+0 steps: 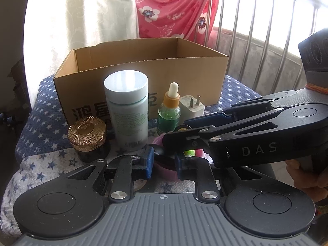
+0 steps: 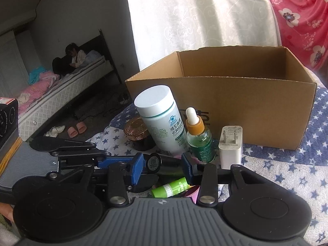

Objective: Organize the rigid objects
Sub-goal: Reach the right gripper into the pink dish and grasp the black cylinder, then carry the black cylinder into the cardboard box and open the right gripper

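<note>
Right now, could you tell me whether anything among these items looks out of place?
Yes: the green tube and a dark cylinder lie on their sides, while the white bottle, dropper bottle and charger stand upright.

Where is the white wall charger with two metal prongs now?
In both wrist views, the white wall charger stands before the brown cardboard box, right of the green dropper bottle.

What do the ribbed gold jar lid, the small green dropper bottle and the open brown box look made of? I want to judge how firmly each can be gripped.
Ribbed gold jar lid: probably metallised plastic or metal; shiny, finely faceted.
Small green dropper bottle: likely glass or clear hard plastic; see-through green body, orange collar, white, probably rubber, bulb.
Open brown box: corrugated cardboard; matte, rough torn edge.
</note>
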Tool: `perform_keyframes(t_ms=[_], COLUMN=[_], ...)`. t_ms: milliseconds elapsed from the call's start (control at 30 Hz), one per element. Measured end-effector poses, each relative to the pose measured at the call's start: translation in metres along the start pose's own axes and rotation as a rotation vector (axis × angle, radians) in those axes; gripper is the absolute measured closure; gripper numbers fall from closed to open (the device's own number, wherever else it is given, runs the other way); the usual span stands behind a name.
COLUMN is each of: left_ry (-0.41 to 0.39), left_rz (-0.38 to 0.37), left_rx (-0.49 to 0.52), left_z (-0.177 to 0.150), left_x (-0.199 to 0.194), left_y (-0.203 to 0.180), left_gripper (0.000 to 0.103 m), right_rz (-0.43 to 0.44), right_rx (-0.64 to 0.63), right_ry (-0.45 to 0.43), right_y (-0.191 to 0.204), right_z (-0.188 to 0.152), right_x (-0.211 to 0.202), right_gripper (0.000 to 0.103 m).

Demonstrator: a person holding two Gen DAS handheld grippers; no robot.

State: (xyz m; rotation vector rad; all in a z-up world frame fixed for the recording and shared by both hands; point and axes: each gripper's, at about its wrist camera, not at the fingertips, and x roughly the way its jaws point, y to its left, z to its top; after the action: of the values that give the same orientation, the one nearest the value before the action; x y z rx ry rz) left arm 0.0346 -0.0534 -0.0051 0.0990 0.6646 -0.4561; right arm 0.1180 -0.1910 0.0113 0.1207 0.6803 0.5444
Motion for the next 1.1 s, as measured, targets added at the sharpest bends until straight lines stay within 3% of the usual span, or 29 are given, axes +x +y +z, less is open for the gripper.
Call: perform_keyframes(t_ms=[267,333,533,1100], left_ry=[-0.020,-0.016,-0.004,-0.020], left_rz=[-0.015,-0.024,-0.052,-0.038], left_rx=[0.030,0.032,0.044,0.066], left_z=[0.012,0.016,0.023,0.023], left_x=[0.008,0.013,0.028,0.031], left_y=[-0.003,-0.002,-0.002,-0.012], left_gripper=[0.086,0.085,0.085,0.083], right_rz=[-0.024,-0.030,-0.036,-0.009], right_rx=[0.002,0.005,0.017,0.056], right_ry=[-0.008,-0.002,0.007,0.005], right_y=[-0.011,-0.014,-0.022,-0.028], right_z=[0.010,0.012,0.018,0.021], right_x=[0.003,0.007,0.014,0.013], right_gripper=[0.064,0.071,0.076,0.077])
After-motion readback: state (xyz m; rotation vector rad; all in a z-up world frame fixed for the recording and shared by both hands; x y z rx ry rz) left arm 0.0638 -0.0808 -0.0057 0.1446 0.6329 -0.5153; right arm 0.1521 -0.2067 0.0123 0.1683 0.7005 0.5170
